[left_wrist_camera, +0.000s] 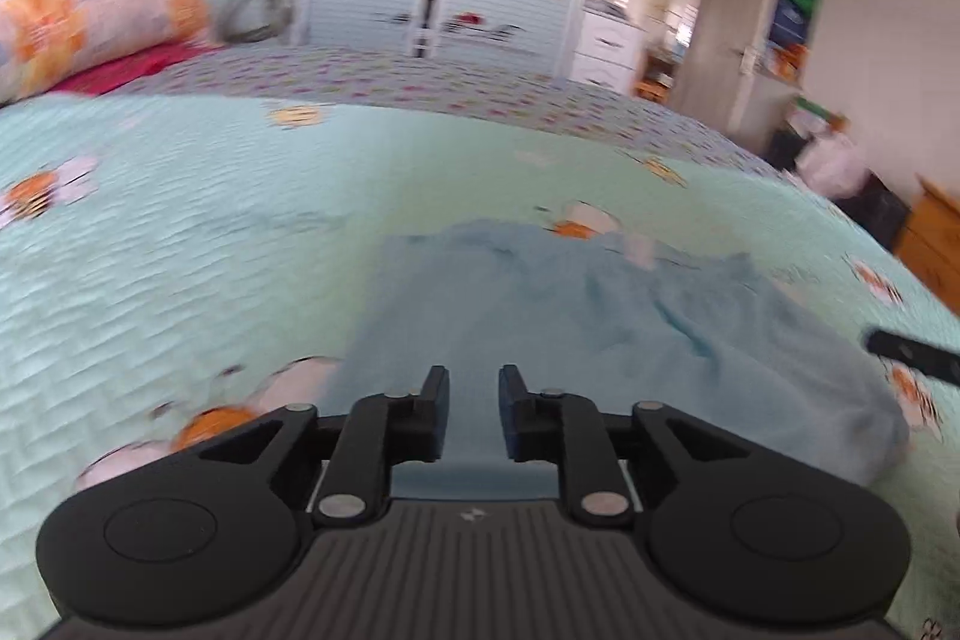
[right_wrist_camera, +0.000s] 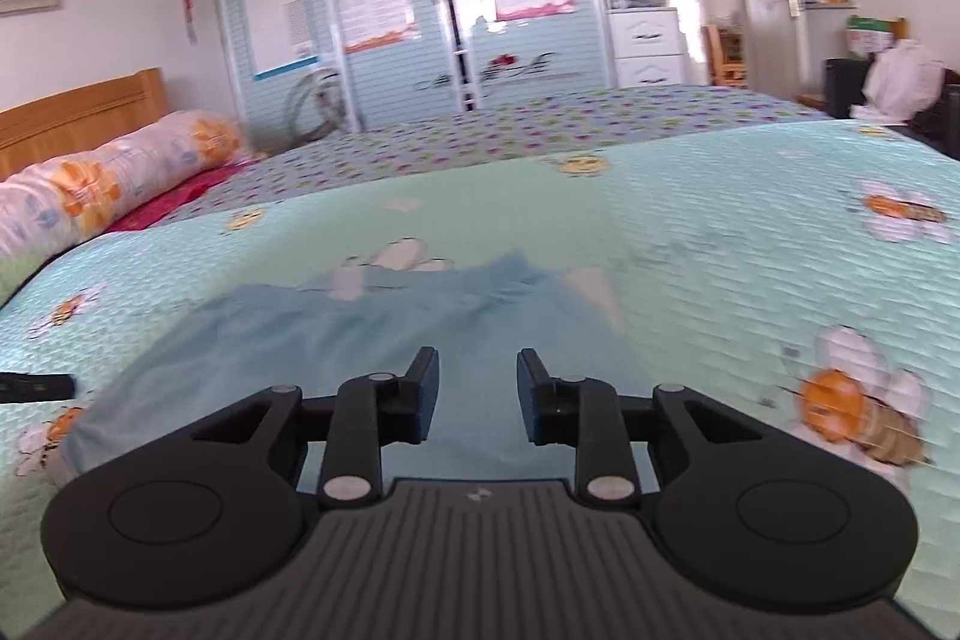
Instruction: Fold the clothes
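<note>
Motion blur smears the blue garment (left_wrist_camera: 540, 304) folds.

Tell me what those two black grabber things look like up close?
Both look the same. The left gripper and the right gripper are matte black plastic. Each has two flat, squarish fingers on jointed bars with shiny silver pins. Behind those sit two big round discs and a dark grey ribbed plate with a tiny pale mark in the middle. No cables, hands or sleeves show.

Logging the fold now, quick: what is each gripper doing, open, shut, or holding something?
Left gripper: open, nothing between the jaws; the blue garment lies beyond it.
Right gripper: open, holding nothing, above the same garment.
</note>
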The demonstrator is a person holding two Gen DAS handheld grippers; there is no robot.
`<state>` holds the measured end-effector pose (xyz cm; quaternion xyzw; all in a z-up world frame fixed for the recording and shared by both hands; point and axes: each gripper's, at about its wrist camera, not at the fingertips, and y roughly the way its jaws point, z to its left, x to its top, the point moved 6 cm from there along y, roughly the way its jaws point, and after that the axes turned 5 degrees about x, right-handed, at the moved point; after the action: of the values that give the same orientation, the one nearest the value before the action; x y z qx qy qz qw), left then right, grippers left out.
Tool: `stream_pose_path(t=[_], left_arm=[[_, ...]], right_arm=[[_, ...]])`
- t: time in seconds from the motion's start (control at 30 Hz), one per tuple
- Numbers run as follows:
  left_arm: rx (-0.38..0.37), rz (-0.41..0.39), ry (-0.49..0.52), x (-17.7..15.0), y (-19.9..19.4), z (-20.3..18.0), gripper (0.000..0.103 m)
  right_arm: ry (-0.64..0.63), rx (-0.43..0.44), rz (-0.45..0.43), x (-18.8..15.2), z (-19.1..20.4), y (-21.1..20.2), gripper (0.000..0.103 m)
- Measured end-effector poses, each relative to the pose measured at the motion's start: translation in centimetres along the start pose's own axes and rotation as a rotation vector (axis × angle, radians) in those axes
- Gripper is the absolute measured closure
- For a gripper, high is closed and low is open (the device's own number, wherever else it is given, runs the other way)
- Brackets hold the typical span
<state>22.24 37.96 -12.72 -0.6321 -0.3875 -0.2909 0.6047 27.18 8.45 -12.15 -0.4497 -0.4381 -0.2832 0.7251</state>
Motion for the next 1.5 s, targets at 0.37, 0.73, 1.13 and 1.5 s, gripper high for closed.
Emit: stream_pose_path(t=[0.37, 0.73, 1.13, 1.5], left_arm=[[-0.072, -0.098, -0.037, -2.6, 3.1, 0.0, 0.076], [-0.157, -0.088, -0.257, -2.1, 4.3, 2.4, 0.064], [-0.156, -0.09, -0.274, -2.3, 4.2, 2.7, 0.064], [-0.16, -0.079, -0.283, -2.7, 4.3, 2.8, 0.064]], right_arm=[[-0.47, 0.191, 0.189, 4.2, 7.2, 11.4, 0.044], [-0.724, 0.197, 0.376, 1.6, 7.9, 17.1, 0.072], [-0.759, 0.092, 0.252, 5.8, 9.7, 17.0, 0.089], [-0.522, 0.027, 0.234, 5.0, 6.1, 17.2, 0.049]])
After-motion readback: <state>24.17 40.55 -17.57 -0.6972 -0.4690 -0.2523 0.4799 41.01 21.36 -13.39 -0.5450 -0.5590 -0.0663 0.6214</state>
